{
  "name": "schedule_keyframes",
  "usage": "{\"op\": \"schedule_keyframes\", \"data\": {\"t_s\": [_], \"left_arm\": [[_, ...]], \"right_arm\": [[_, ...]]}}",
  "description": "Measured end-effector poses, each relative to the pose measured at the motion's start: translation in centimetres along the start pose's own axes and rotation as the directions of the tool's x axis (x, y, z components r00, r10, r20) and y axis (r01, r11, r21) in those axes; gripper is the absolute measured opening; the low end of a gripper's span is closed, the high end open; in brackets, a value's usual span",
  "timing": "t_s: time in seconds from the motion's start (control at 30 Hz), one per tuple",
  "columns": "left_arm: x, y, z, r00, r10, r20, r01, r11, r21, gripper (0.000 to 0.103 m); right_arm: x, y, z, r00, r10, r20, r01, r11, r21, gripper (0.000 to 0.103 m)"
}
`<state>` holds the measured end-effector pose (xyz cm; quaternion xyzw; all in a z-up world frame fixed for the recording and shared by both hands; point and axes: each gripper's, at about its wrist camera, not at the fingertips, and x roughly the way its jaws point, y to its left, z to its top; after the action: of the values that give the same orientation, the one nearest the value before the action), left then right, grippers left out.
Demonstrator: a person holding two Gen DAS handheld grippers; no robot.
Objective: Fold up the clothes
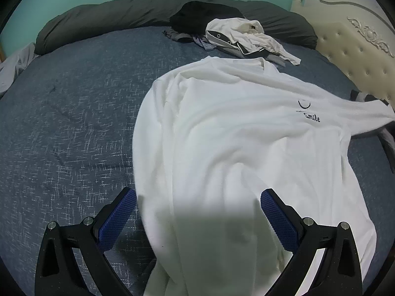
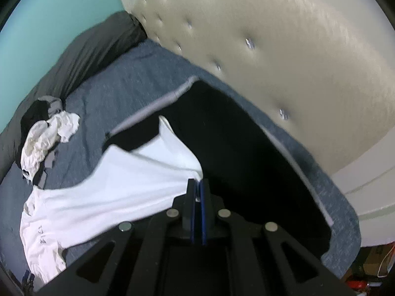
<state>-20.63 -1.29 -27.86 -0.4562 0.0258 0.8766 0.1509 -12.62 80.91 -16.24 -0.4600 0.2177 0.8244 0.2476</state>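
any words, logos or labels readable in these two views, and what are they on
"Smile" in black script, under a small curved smile mark, on the chest of the white shirt lying on the bed, in the left wrist view.
The same print shows in the right wrist view, too small and blurred to read.
The crumpled clothes pile by the pillows shows no readable text.
Nothing else carries lettering.
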Motion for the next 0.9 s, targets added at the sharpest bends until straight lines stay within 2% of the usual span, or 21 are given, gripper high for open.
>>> {"op": "schedule_keyframes", "data": {"t_s": [0.13,0.2,0.3,0.33,0.37,0.4,0.47,0.6,0.77,0.8,0.87,0.9], "left_arm": [[0.2,-0.2,-0.1,1.000,-0.003,-0.006,0.003,1.000,0.008,0.103],[0.2,-0.2,-0.2,1.000,-0.001,-0.006,0.002,1.000,0.007,0.103],[0.2,-0.1,-0.2,1.000,0.000,-0.004,0.000,1.000,0.005,0.103],[0.2,-0.1,-0.1,1.000,0.000,-0.003,0.000,1.000,0.006,0.103],[0.2,-0.2,-0.1,1.000,0.001,-0.002,-0.001,1.000,0.007,0.103],[0.2,-0.3,-0.1,1.000,0.001,-0.002,-0.001,1.000,0.008,0.103],[0.3,-0.6,-0.1,1.000,0.001,-0.003,-0.001,1.000,0.016,0.103],[0.7,-1.0,-0.1,1.000,0.004,-0.009,-0.004,1.000,0.025,0.103],[1.3,-1.0,0.1,1.000,0.011,-0.014,-0.010,1.000,0.027,0.103],[1.4,-1.0,0.2,1.000,0.012,-0.015,-0.011,1.000,0.027,0.103],[1.6,-1.0,0.3,1.000,0.013,-0.015,-0.012,1.000,0.029,0.103],[1.7,-1.0,0.4,1.000,0.013,-0.016,-0.012,0.999,0.030,0.103]], "right_arm": [[0.5,-0.4,-0.8,0.999,0.039,0.014,-0.039,0.999,0.018,0.004],[0.2,-0.6,-0.8,0.998,0.050,0.025,-0.050,0.998,0.023,0.008],[-0.9,-0.7,-0.3,0.996,0.049,0.071,-0.051,0.998,0.028,0.030],[-1.5,-0.6,0.0,0.994,0.047,0.101,-0.050,0.998,0.031,0.043],[-1.7,-0.6,0.3,0.991,0.051,0.124,-0.056,0.998,0.038,0.048],[-1.9,-0.5,0.7,0.988,0.056,0.144,-0.063,0.997,0.043,0.049],[-1.6,0.1,1.5,0.986,0.070,0.153,-0.076,0.996,0.036,0.049],[0.4,2.9,2.7,0.993,0.024,0.112,-0.016,0.997,-0.071,0.049],[2.9,4.1,3.5,0.997,-0.006,0.072,0.013,0.994,-0.104,0.048],[3.3,4.0,3.7,0.998,-0.017,0.067,0.023,0.994,-0.103,0.045],[3.6,3.9,3.8,0.998,-0.028,0.064,0.034,0.994,-0.104,0.018],[3.7,3.8,3.8,0.997,-0.029,0.066,0.036,0.994,-0.106,0.015]]}}
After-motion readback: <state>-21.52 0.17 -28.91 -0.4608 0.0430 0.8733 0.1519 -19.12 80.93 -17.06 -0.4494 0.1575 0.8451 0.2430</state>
